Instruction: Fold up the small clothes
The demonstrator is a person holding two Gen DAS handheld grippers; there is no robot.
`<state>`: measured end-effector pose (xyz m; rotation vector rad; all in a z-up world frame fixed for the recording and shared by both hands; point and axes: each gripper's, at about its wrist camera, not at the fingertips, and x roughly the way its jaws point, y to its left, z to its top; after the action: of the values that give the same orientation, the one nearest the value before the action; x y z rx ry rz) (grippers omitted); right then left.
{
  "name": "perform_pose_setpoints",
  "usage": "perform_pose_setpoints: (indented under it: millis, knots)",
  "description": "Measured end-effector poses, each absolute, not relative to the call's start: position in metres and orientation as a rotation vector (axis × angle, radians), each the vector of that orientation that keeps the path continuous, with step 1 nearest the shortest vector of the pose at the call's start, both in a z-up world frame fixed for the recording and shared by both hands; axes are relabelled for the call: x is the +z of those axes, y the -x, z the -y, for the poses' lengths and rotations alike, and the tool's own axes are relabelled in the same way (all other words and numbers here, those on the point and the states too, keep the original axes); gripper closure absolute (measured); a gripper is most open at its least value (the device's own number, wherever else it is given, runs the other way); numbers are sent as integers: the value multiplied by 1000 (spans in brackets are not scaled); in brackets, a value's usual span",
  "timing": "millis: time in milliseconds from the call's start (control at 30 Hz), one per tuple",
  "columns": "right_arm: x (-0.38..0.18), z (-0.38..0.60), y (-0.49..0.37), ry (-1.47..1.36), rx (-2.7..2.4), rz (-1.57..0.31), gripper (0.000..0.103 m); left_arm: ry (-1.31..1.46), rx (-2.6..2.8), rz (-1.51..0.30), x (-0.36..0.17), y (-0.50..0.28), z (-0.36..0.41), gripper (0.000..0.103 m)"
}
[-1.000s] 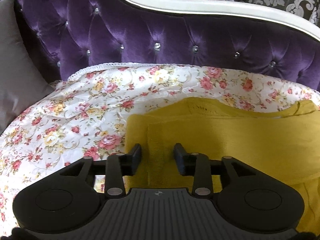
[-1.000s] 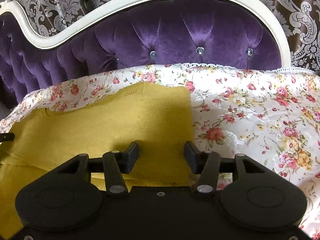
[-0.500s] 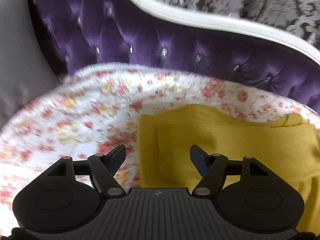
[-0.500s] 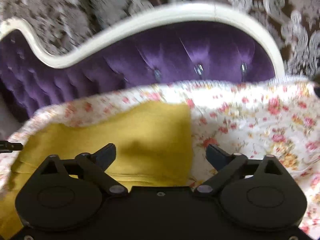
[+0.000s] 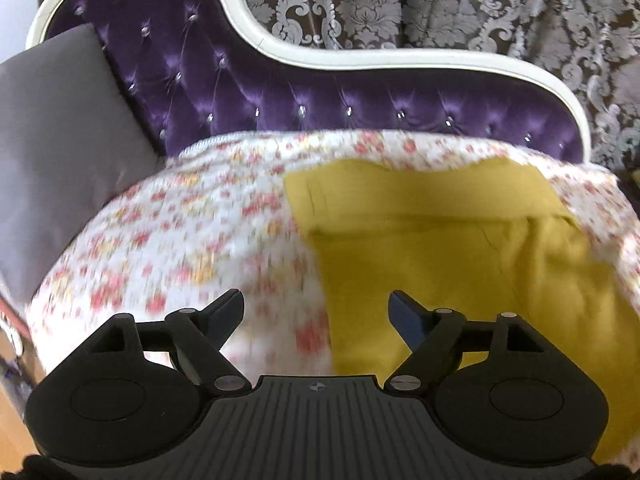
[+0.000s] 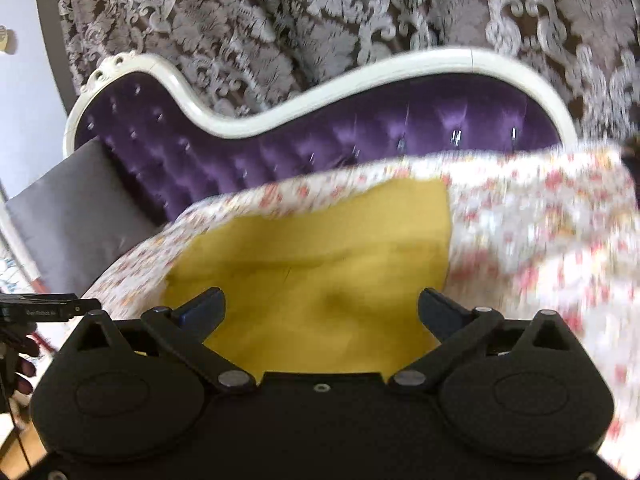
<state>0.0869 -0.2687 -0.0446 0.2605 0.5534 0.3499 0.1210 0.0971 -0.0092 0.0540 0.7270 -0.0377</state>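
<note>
A: Changed since one second ago?

B: Yes. Then, left gripper [image 5: 316,308] and right gripper [image 6: 322,306] both narrow, close down over the yellow garment [image 5: 460,256]. Now both spread wide, released, holding nothing, and pulled back and up: whole purple sofa back [image 5: 320,92] with white frame [image 5: 400,60] visible, also patterned curtain [image 5: 440,8] across top of frame.

A: And the garment?

B: Lying folded on the floral cover [image 5: 192,220], centre right in left wrist view, centre in right wrist view [image 6: 320,248]. One fold line across it. Not touched by any finger. In left view, left finger [image 5: 226,312] over the flowers, right one over the yellow cloth.

A: Other things?

B: Grey cushion [image 5: 60,140] at left edge, leaning on sofa back. Much motion blur on the cover.

A: Any writing?

B: Small white print on a black bar [image 6: 44,308] at left edge of right wrist view, too blurred for reading. Small round logo [image 5: 316,387] on left gripper body, no letters readable.
</note>
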Motion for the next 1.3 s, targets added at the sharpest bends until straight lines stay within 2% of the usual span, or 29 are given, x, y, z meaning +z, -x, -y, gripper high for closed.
perform_pose_setpoints:
  millis: [500, 1233, 1300]
  knots:
    - [-83, 274, 1, -357, 331, -656, 1, 8, -49, -806, -64, -3, -104, 23]
    - [-103, 289, 2, -300, 269, -665, 1, -19, -155, -869, -89, -28, -99, 23]
    - [-103, 288, 0, -287, 269, -672, 8, -22, -163, -872, -89, -30, -99, 24]
